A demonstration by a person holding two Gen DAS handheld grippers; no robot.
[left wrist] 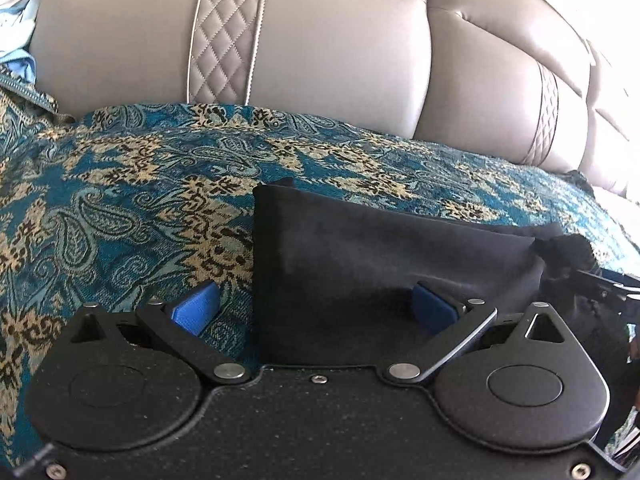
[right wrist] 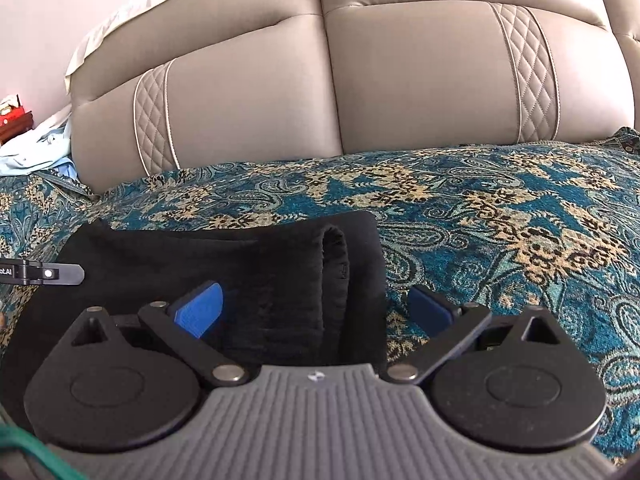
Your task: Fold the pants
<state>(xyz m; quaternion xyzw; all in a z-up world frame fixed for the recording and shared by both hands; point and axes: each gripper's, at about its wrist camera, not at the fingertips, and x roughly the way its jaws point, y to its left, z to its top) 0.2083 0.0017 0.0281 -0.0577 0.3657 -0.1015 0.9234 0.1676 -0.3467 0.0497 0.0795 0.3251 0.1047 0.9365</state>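
On the patterned blue-and-gold bedspread [left wrist: 132, 184] lie the black pants [left wrist: 380, 264], folded into a compact dark bundle in front of a padded beige headboard [left wrist: 320, 52].

From the left wrist view, the left claw [left wrist: 316, 306] stands wide, its two blue pads far apart. The pad at 9 o'clock sits over bare bedspread just beside the bundle's edge; the pad at 3 o'clock is over the black cloth. The bundle's left edge runs between the two pads, so the claw straddles that edge and grips nothing. Part of the other tool shows dark at 3 o'clock, at the bundle's far end.

From the right wrist view, the right claw [right wrist: 316, 306] is likewise spread wide. Its 9 o'clock pad is over the pants [right wrist: 248, 276], and its 3 o'clock pad is over the bedspread [right wrist: 500, 208] just past the cloth's right edge. A rolled fold of the fabric, thick and ribbed, stands up between the pads toward 12 o'clock. A black finger of the left tool pokes in at 9 o'clock above the cloth.

Pale blue fabric [right wrist: 36, 152] is heaped at 10 o'clock beside the headboard [right wrist: 360, 80], well apart from the pants.
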